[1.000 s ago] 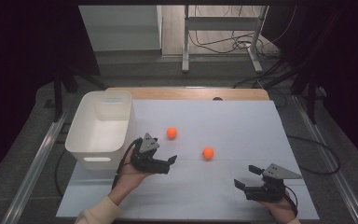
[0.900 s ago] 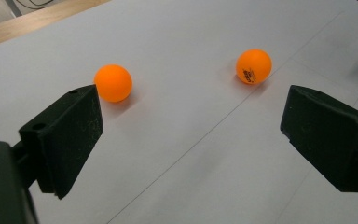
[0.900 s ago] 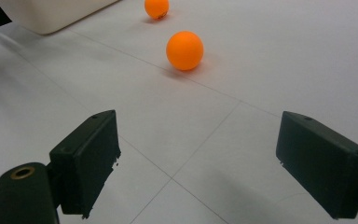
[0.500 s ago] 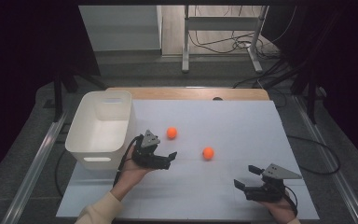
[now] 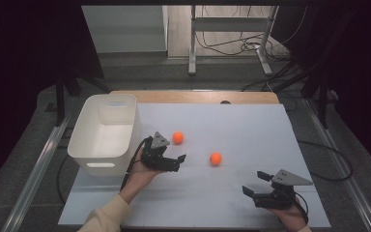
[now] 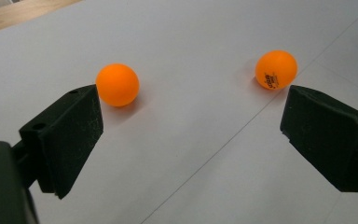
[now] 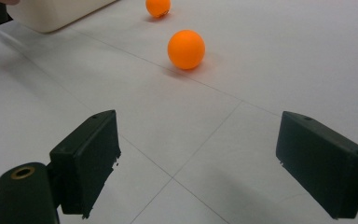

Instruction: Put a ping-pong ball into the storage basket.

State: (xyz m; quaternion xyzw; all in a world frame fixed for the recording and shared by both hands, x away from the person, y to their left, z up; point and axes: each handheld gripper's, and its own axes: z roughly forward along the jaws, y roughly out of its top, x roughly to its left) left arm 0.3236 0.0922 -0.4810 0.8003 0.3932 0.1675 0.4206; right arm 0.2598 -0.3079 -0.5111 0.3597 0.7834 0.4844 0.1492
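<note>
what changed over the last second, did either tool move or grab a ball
The left tool crept slightly toward the table's middle, closer to the two orange balls, with its jaws open; it grabbed nothing. The right tool, the near-bin ball, the other ball and the white bin stayed put.

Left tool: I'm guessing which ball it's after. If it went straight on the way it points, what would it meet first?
Probably neither: the left tool aims at bare table between the nearer ball and the printed ball.
</note>
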